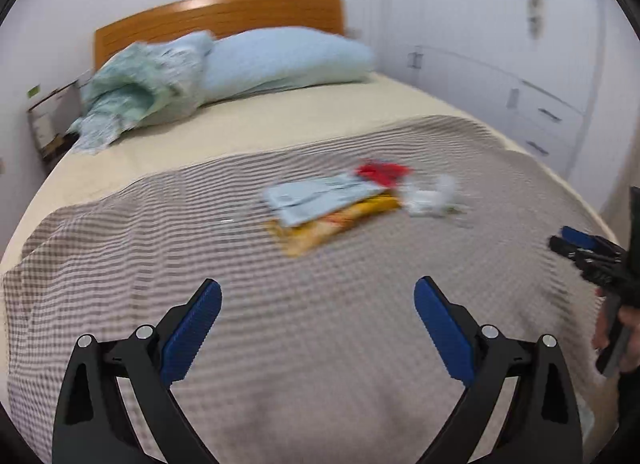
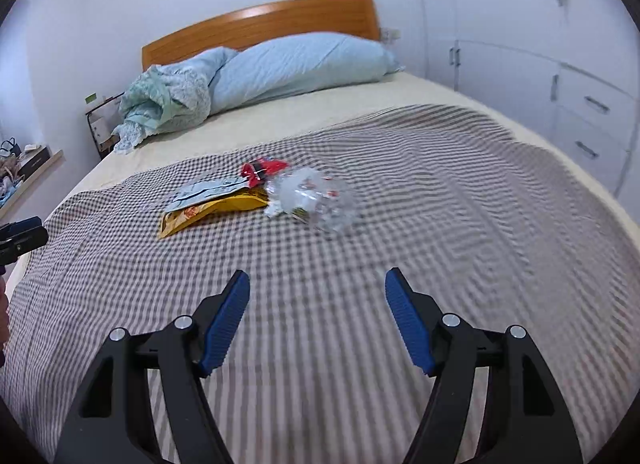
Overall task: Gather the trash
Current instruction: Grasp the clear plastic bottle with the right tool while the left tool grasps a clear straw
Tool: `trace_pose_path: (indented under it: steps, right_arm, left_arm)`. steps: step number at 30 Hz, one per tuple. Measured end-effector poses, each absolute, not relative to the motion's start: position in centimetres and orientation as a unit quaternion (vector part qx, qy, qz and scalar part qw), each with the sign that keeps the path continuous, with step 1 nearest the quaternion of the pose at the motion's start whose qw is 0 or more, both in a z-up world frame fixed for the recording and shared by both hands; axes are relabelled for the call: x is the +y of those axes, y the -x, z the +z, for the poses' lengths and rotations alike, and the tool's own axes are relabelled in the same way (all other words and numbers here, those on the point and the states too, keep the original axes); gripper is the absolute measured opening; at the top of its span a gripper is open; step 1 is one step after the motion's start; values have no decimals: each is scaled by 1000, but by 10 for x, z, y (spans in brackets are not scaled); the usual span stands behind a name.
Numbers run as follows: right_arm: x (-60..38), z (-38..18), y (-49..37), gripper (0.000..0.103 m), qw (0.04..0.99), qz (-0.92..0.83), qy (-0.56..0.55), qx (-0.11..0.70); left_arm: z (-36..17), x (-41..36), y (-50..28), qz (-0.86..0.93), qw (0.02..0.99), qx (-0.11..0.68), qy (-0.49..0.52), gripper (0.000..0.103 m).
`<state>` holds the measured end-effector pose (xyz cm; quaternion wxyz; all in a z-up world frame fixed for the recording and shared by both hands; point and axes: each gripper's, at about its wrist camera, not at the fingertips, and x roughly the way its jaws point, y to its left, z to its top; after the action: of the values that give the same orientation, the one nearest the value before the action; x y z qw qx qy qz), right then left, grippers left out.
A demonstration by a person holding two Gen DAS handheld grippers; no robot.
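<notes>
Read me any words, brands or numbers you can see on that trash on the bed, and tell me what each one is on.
None can be read.
Yellow packet: printed pattern, too blurred.
Pale blue-grey packet: faint marks, too small.
Red wrapper: no legible text.
Clear crumpled plastic: red specks, unreadable.

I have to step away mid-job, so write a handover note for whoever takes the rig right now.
Left gripper: open, empty, above the checked blanket.
Right gripper: open, empty, above the same blanket.
Trash: one pile mid-bed, ahead of both grippers. A yellow wrapper lies under a pale blue packet; a red wrapper sits behind them, and crumpled clear plastic lies to their right in both views.
Done: nothing picked up yet.
Left: collect all four pieces. No bin or bag in view.
</notes>
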<state>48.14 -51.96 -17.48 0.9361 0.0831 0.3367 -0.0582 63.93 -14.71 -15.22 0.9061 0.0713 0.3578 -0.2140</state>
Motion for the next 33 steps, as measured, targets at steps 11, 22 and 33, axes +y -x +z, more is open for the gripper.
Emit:
trace_pose_path:
  steps: [11, 22, 33]
  right_arm:
    - [-561, -223, -605, 78, 934, -3, -41, 355]
    - [-577, -237, -612, 66, 935, 90, -108, 326]
    - [-565, -239, -612, 62, 937, 87, -80, 329]
  left_arm:
    - [-207, -108, -786, -131, 904, 399, -83, 84]
    - [-259, -163, -850, -133, 866, 441, -192, 62]
    - [-279, -195, -845, -163, 849, 457, -208, 0]
